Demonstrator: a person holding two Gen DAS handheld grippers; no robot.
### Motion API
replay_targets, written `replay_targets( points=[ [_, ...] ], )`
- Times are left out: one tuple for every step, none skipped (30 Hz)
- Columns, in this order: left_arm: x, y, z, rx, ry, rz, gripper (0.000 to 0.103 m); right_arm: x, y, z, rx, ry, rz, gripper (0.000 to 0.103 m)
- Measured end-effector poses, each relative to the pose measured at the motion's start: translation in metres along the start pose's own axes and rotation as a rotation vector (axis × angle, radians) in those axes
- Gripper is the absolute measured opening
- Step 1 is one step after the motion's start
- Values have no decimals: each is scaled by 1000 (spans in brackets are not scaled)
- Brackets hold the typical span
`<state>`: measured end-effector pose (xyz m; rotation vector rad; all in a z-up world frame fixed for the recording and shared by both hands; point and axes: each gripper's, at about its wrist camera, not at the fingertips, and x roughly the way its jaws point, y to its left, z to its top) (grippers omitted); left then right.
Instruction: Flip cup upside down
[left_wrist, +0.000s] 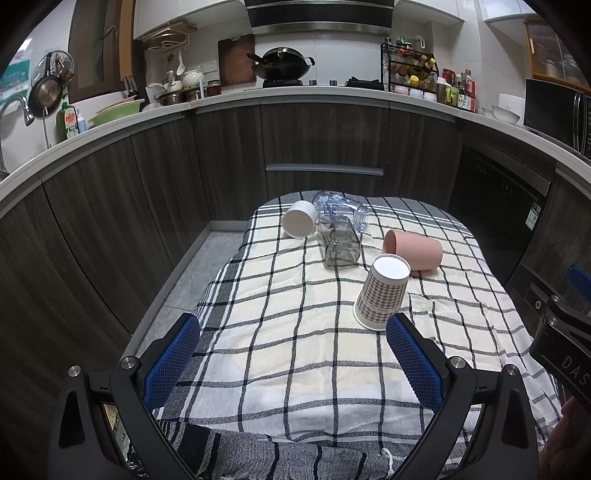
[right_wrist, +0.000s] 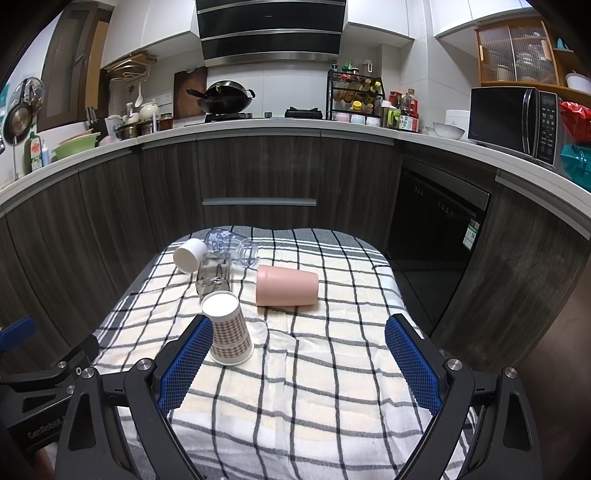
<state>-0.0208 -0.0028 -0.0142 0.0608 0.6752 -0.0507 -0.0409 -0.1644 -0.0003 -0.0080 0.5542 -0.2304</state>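
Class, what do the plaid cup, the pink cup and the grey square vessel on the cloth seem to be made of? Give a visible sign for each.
Plaid cup: likely paper; printed check pattern, plain white matte base, rolled rim.
Pink cup: probably matte plastic, possibly ceramic; uniform opaque colour, no gloss.
Grey square vessel: tinted glass or clear plastic; the cloth's stripes show through it and its edges glint.

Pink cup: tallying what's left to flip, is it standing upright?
No, the pink cup lies on its side on the checked cloth.

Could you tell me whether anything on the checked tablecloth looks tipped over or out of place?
Yes. Four vessels lie on their sides: the pink plastic cup, white cup, smoky grey square glass and clear patterned glass. Only the plaid paper cup stands, upside down. No spill shows.
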Motion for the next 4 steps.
replay_targets(
  points=[
    [1,0,0,2,2,2,103,0,1,0,0,2,-2,94],
    [3,1,0,4,8,7,103,1,1,-1,1,4,-2,94],
    [5,1,0,5,12,8,103,2,0,-1,3,6,-2,94],
    [6,1,0,6,18,8,103,3,1,-1,5,10,-1,94]
  ],
)
